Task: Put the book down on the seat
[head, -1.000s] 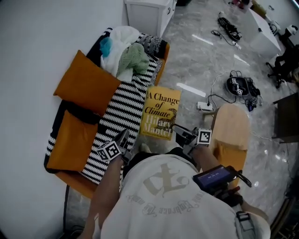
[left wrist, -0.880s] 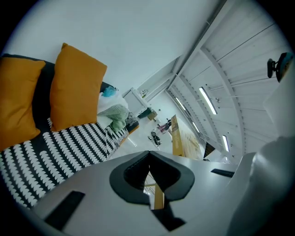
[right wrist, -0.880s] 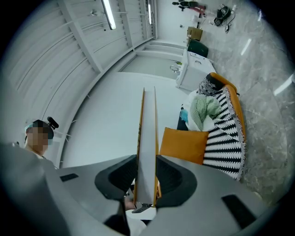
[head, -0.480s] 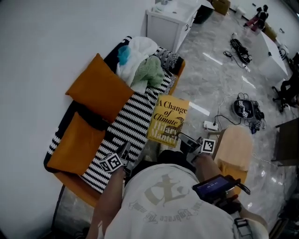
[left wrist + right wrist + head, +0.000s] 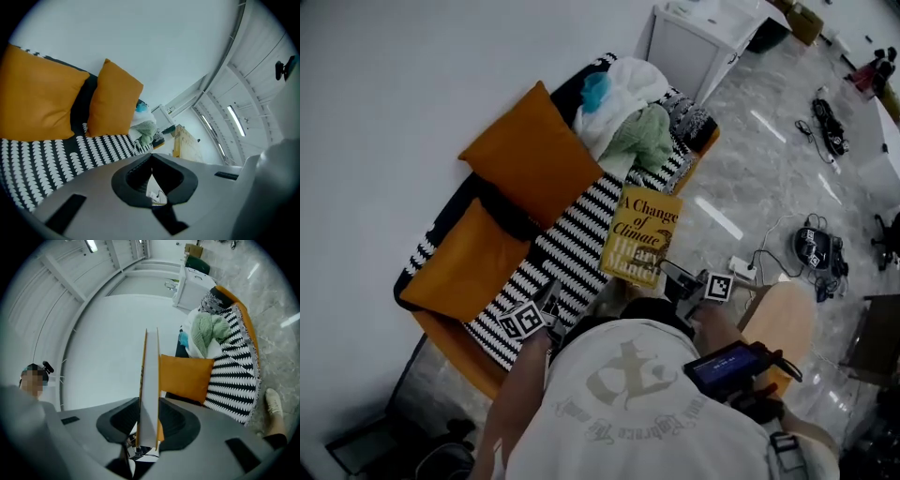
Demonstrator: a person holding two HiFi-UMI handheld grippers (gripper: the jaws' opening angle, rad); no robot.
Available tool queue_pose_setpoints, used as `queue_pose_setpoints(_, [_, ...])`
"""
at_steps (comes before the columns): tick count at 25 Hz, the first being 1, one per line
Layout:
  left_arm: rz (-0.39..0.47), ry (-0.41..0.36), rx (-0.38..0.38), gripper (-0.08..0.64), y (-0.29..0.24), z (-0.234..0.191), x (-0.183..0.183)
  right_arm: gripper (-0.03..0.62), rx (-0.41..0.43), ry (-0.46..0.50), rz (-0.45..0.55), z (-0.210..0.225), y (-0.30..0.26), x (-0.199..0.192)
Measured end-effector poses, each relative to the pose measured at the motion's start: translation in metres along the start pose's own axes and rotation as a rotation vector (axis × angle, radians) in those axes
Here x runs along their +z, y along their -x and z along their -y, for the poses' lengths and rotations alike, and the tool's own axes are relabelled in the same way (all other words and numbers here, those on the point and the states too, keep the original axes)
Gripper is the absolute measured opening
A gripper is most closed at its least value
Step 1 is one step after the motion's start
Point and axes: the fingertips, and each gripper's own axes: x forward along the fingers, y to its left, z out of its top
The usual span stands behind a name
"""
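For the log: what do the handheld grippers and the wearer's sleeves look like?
The left gripper and right gripper have light grey moulded bodies and black padded jaws, each with a white cube bearing black square markers. The person wears a pale short-sleeved T-shirt with a faded printed emblem.

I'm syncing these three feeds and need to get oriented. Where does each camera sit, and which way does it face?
Head view: on the person's head, facing steeply down at the striped seat and the book; shows their shirt, left gripper and right gripper.
Left gripper view: on the left gripper, jaws together, looking along the seat toward the orange cushions.
Right gripper view: on the right gripper, jaws clamped on the book's edge, facing the clothes pile; a shoe shows.
Shared: all see seat and cushions.
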Motion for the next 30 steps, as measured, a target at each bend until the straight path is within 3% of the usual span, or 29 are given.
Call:
queue_pose_setpoints(10, [0.018, 0.056, 0.099, 0.011, -0.042, -0.003, 0.044, 0.137, -0.003, -0.077, -0.165, 0.052, -0.046, 0.042])
queue_pose_setpoints(21, [-0.050, -0.017, 0.147, 0.011, -0.110, 0.023, 0.066, 0.137, -0.022, -0.089, -0.350, 0.111, -0.079, 0.081])
queue_pose_setpoints(30, [-0.056, -0.001, 0.208, 0.011, -0.128, 0.034, 0.059, 0.137, -0.001, -0.117, -0.460, 0.139, -0.100, 0.098])
